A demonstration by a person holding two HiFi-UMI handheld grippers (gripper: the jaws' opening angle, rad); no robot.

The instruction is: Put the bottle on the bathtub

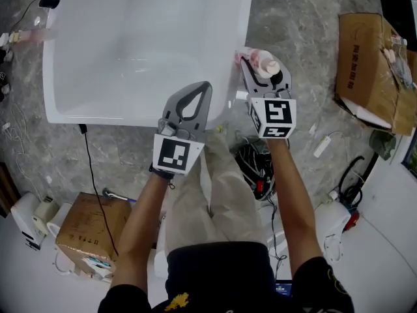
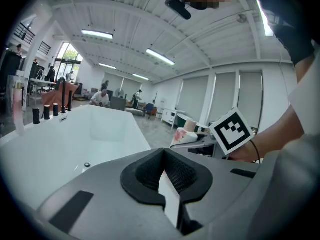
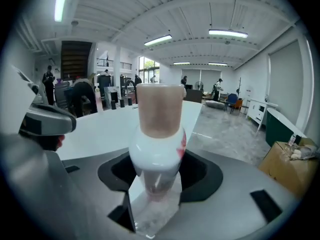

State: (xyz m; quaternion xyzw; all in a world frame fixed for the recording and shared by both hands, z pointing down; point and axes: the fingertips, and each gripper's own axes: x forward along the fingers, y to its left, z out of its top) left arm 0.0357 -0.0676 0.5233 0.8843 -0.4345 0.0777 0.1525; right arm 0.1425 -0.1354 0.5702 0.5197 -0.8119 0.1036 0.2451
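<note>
Between the jaws of the right gripper [image 1: 263, 70] stands the bottle [image 3: 158, 149], white with a tan cap [image 3: 160, 109], roughly upright with the cap up. The jaws are closed on its lower body, partly apart to suit its width. From the head view the bottle sits just beside the right rim of the bathtub [image 1: 231, 44], near the corner. It appears to be over the floor [image 1: 306, 38] rather than over the rim. Contact with the rim cannot be confirmed.

Risks:
- Release at this position would likely drop the bottle outside the tub.
- The rim looks narrow and smooth, so a bottle set down tilted or off-centre could topple into the basin or off the edge.
- The grip is low on a rounded body, so slippage is possible.

Pose: the right forearm is extended forward, with the gripper pointing ahead and somewhat down. The left gripper [image 1: 204, 89] is held alongside, jaws together and empty, tips over the tub's near end.
</note>
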